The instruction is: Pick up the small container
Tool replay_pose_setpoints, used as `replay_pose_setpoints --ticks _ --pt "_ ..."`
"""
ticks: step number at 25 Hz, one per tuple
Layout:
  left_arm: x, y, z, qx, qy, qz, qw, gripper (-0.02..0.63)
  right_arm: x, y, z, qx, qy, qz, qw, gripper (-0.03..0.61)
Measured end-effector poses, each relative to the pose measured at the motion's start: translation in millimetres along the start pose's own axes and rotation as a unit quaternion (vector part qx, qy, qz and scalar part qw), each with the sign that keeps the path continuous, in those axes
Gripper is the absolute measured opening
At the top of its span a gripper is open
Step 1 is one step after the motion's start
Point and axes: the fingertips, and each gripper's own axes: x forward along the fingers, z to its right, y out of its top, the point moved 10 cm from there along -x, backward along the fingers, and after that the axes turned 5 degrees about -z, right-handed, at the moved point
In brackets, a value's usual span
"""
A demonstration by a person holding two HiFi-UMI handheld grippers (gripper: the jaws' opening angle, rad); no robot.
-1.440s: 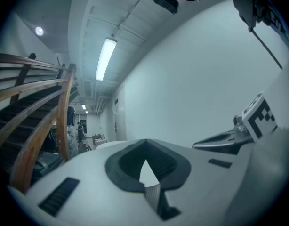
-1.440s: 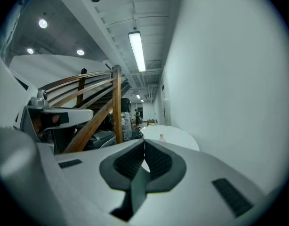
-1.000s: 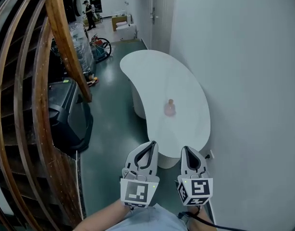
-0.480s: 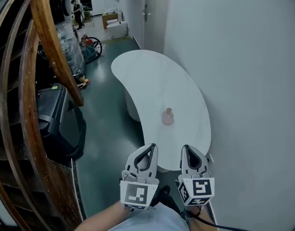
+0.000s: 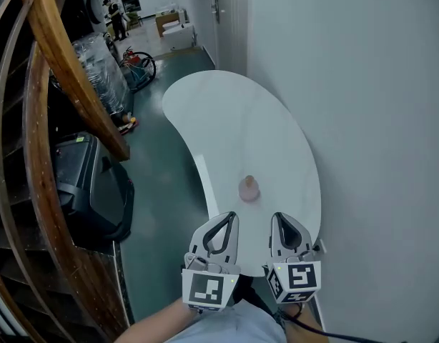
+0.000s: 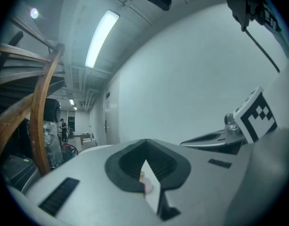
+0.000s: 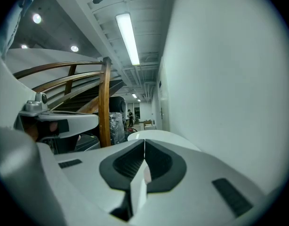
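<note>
The small container [image 5: 249, 189], a pinkish bottle with a tan cap, stands upright on the near half of the white kidney-shaped table [image 5: 227, 113]. My left gripper [image 5: 227, 217] and right gripper [image 5: 278, 218] are side by side just short of the table's near edge, both shut and holding nothing. The container stands ahead of them, between their two lines, and apart from both. In the left gripper view the shut left gripper [image 6: 145, 147] shows a pink sliver of the container [image 6: 147, 183] through its slit. The right gripper [image 7: 144, 147] likewise shows the container [image 7: 147, 175].
A white wall [image 5: 377, 120] runs along the table's right side. A curved wooden stair railing [image 5: 62, 77] and a black machine [image 5: 84, 184] crowd the left. Green floor [image 5: 166, 191] lies between them and the table. Far down the corridor are a bicycle wheel [image 5: 139, 68] and a person [image 5: 109, 11].
The view has moved forward: the table and container have come nearer to both grippers. The grippers stay shut and keep their side-by-side pose.
</note>
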Motion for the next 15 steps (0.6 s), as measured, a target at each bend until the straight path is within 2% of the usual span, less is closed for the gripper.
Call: replay_pose_setpoints --ticks 4,9,15 --pt "30 9 -2 -0.011 0.024 0.007 0.9996 0.000 26 9 19 0.001 0.029 0.002 1.000 0.002" --pt "56 18 2 0.042 0.045 0.008 0.9981 0.000 53 14 47 0.004 0.065 0.011 0.998 0.002" --pt "72 16 -3 0.048 0.068 -0.010 0.9965 0.000 81 20 59 0.011 0.095 0.011 0.995 0.002"
